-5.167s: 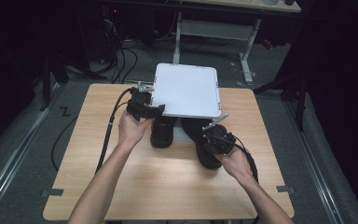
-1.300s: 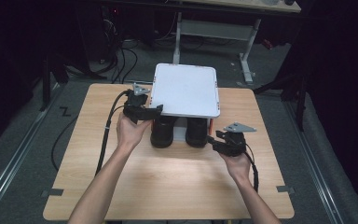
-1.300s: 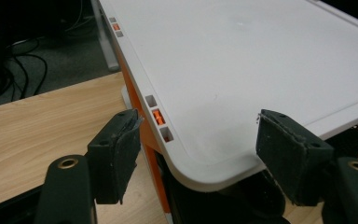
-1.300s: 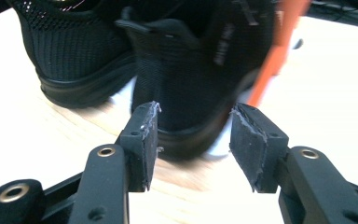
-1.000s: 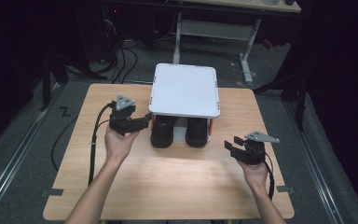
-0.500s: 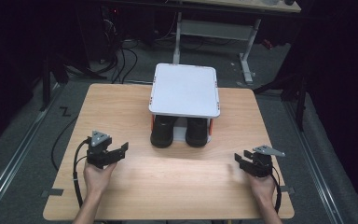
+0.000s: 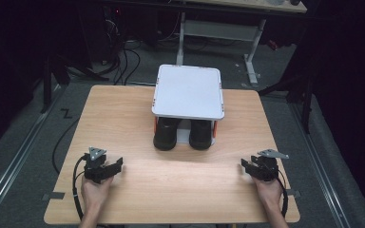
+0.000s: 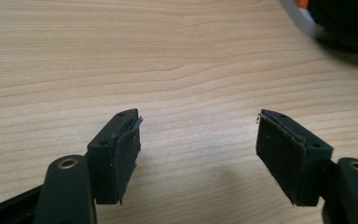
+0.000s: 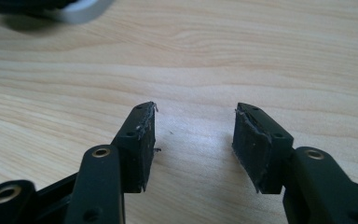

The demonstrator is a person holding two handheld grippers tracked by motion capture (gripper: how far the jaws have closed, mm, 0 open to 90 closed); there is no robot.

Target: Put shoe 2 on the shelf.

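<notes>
Two black shoes (image 7: 183,135) point toes toward the person; each hand-held gripper (image 7: 116,165) spread.

a light wooden table (image 7: 138,114) carried a small white-topped rack (image 7: 188,91) near its far edge; two black shoes (image 7: 182,134) sat under it.

You can read no text, label, brand or number on anything here; no surface carries writing that is legible.
</notes>
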